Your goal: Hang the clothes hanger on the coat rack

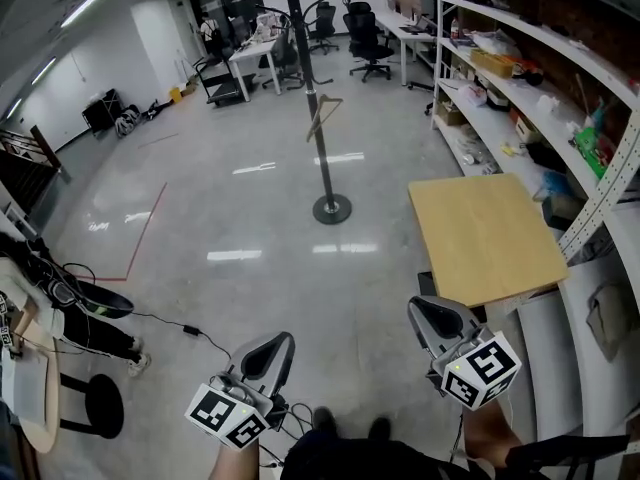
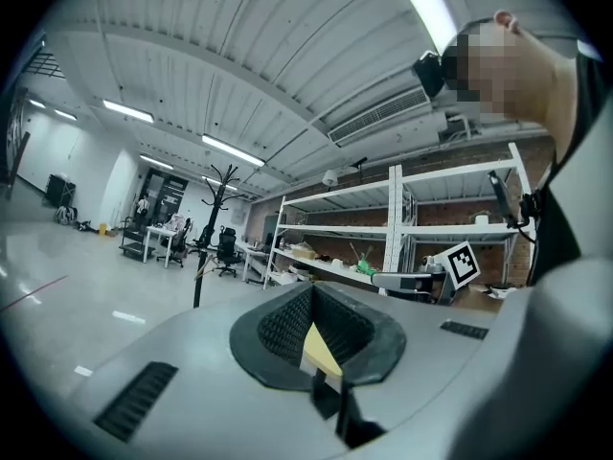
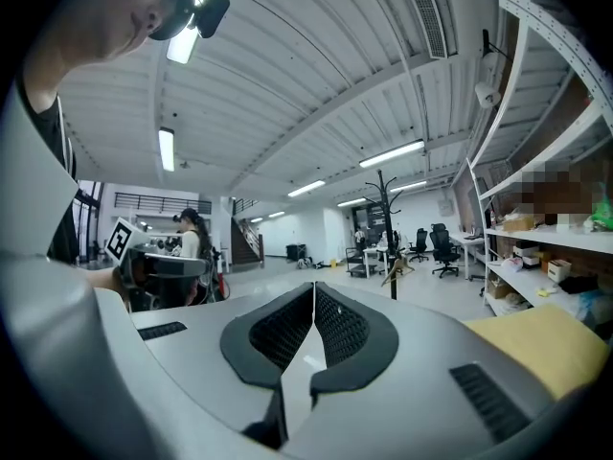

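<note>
A black coat rack (image 1: 318, 118) stands on the grey floor ahead, its round base (image 1: 332, 209) well in front of me. A wooden clothes hanger (image 1: 323, 115) hangs against its pole, about halfway up. The rack (image 2: 203, 238) and hanger (image 2: 202, 269) look small and far in the left gripper view. In the right gripper view the rack (image 3: 390, 233) and hanger (image 3: 395, 267) are just as distant. My left gripper (image 1: 286, 340) (image 2: 311, 291) and right gripper (image 1: 416, 306) (image 3: 314, 289) are held low near my body. Both are shut with nothing in them.
A light wooden tabletop (image 1: 485, 234) stands at my right, beside long metal shelving (image 1: 545, 108) full of items. Office chairs (image 1: 369, 36) and desks (image 1: 252, 56) fill the far end. A black stool (image 1: 93, 404) and cables (image 1: 170, 323) lie at my left.
</note>
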